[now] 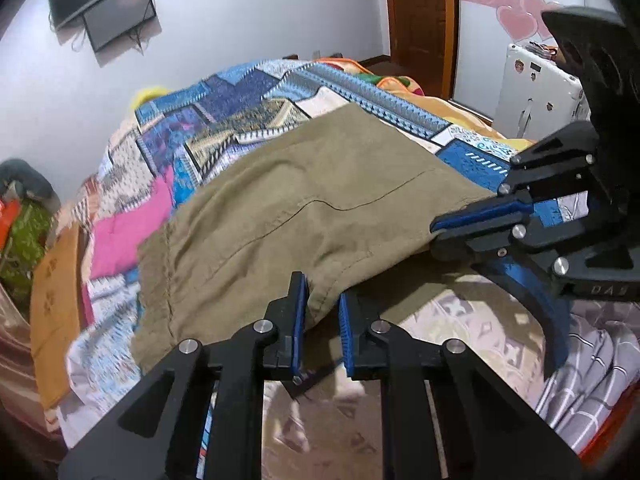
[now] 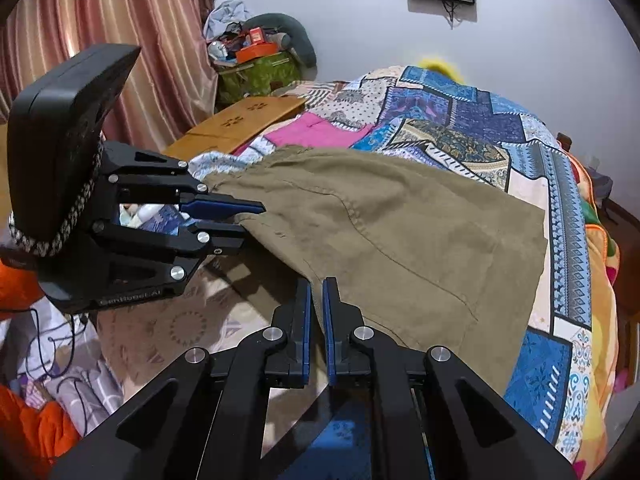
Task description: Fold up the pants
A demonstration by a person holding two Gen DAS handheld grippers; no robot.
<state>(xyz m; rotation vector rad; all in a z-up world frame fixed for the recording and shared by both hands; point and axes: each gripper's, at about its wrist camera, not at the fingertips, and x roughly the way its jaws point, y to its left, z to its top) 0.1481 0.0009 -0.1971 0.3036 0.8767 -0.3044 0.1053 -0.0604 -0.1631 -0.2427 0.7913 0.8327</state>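
Olive-khaki pants (image 1: pixel 304 216) lie spread over a patchwork bed cover, with their near edge lifted off the bed. My left gripper (image 1: pixel 322 300) holds that edge between its blue pads, shut on the cloth. My right gripper (image 2: pixel 317 292) is shut on the same edge further along; it shows at the right of the left wrist view (image 1: pixel 440 232). The left gripper shows at the left of the right wrist view (image 2: pixel 250 222), clamped on the pants (image 2: pixel 400 240).
The blue patchwork bed cover (image 1: pixel 248 120) fills the bed. A pink cloth (image 1: pixel 128 228) and a wooden board (image 1: pixel 56 280) lie at its far side. A curtain (image 2: pixel 100 12), a cluttered green box (image 2: pixel 260 72) and a white tablet stand (image 1: pixel 536 92) surround the bed.
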